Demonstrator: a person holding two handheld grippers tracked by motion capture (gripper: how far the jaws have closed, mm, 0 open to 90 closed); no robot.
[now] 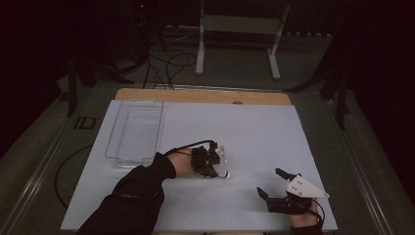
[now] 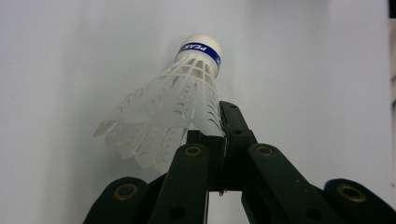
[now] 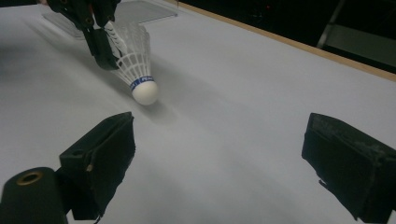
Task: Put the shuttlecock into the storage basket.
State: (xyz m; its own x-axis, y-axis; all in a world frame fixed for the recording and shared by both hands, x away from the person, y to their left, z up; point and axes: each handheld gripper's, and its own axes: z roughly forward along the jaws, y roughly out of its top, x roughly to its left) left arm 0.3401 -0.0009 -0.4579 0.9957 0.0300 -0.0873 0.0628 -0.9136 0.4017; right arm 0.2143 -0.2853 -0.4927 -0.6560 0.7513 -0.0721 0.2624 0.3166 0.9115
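bench [image 1: 254, 132]: we've got a big pale sheet over it, with a wooden strip showing along the far edge. Most of it is bare.
clear tray [image 1: 136, 131]: long see-through plastic one at the far left of the bench, well apart from both grippers and not in anyone's way.
left gripper [image 1: 215, 164]: sits around the middle of the bench, jaws clamped shut on the skirt of the shuttlecock.
right gripper [image 1: 273, 182]: down by the near right edge, jaws spread wide with nothing between them. In its own view we're looking straight across open bench at the shuttlecock.
shuttlecock [image 2: 180, 100]: white plastic skirt, white cork with a blue band. It's pinched at the skirt's edge, cork end pointing down toward the bench; we can't tell if the cork actually touches.
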